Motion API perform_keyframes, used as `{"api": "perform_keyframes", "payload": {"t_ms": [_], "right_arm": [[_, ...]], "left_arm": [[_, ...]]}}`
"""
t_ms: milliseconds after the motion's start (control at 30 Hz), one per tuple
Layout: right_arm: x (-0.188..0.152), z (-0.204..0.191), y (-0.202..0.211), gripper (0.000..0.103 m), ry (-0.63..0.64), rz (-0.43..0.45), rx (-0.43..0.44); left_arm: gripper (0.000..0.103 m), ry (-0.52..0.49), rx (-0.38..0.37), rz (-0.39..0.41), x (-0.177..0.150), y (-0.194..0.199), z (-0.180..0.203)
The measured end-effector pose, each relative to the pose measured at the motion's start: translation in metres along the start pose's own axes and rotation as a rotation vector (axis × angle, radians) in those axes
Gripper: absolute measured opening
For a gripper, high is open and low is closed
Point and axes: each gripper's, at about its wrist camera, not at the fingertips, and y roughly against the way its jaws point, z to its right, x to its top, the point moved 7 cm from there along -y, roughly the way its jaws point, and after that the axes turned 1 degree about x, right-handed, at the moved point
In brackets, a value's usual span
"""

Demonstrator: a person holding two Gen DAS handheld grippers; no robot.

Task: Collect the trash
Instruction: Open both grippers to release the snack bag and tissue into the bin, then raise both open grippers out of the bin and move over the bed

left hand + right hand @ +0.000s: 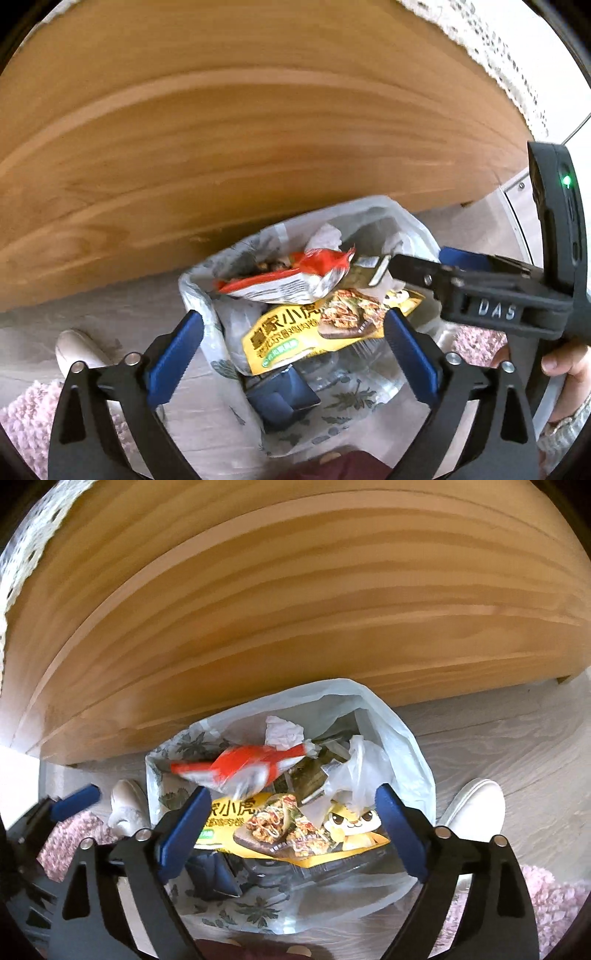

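Note:
A white trash bag (pixel 373 214) (pixel 332 696) with a leaf print stands open on the floor below both grippers. On top of the trash inside lies a red and white snack wrapper (pixel 291 275), blurred in the right wrist view (pixel 240 766). Under it is a yellow food packet (pixel 291 334) (pixel 295 825). My left gripper (pixel 293 315) hangs open above the bag with nothing touching its blue pads. My right gripper (pixel 291 792) is open too and holds nothing; in the left wrist view the right gripper (pixel 417 260) reaches over the bag's right side.
A wooden furniture panel (pixel 258 129) (pixel 295 609) rises just behind the bag. White shoes (pixel 77 350) (pixel 476 805) and a pink fluffy rug (pixel 29 413) (pixel 554 897) flank the bag. A dark blue box (pixel 280 398) and crumpled plastic (pixel 358 764) lie inside. A hand (pixel 565 365) grips the right tool.

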Motion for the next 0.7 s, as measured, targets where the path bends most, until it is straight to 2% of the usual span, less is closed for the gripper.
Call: {"api": "perform_keyframes", "payload": {"t_ms": [100, 300, 467, 700], "right_arm": [[-0.001, -0.003, 0.004, 0.095, 0.01, 0.023, -0.02], [0.002, -0.001, 0.02, 0.095, 0.034, 0.091, -0.059], [0.005, 0.001, 0.034, 0.095, 0.043, 0.149, -0.084], [0.01, 0.002, 0.068, 0.095, 0.046, 0.291, -0.107]], "left_arm": [[0.095, 0.014, 0.003, 0.011, 0.0, 0.006, -0.003], [0.095, 0.024, 0.027, 0.063, 0.003, 0.022, -0.007], [0.095, 0.017, 0.036, 0.166, 0.015, 0.044, -0.005], [0.095, 0.008, 0.033, 0.277, 0.027, 0.068, 0.001]]}}
